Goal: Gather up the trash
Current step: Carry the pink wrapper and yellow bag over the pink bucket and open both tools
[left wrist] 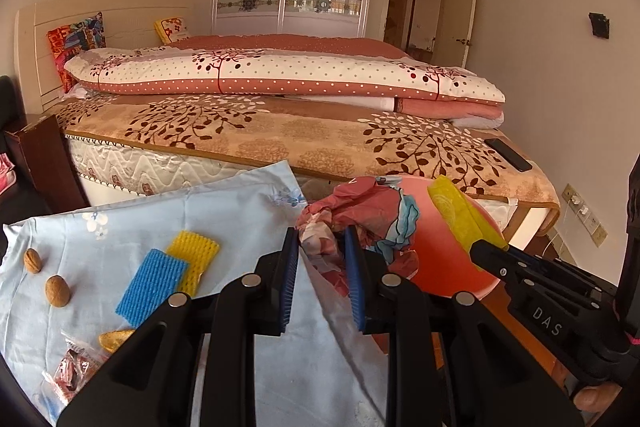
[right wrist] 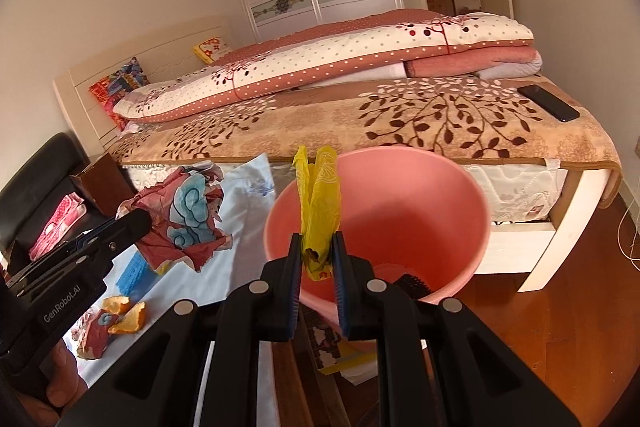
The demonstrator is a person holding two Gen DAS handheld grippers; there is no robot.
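A crumpled red wrapper (left wrist: 352, 219) is clamped in the left claw (left wrist: 322, 275) above the worktop's (left wrist: 160, 211) right edge. A yellow bag (right wrist: 320, 203) is gripped by the right claw (right wrist: 318, 275) over the pink bin (right wrist: 400, 211).

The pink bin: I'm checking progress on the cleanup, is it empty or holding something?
Nearly empty. The pink bin shows mostly bare walls, with one dark object at the bottom.

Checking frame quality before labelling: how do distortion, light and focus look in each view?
Left wrist view: fisheye bends the bed, corners vignetted black, warm even light, crumpled paper sharp. Right wrist view: tilted horizon, same vignette, pink bin and yellow bag in focus, no strong glare.
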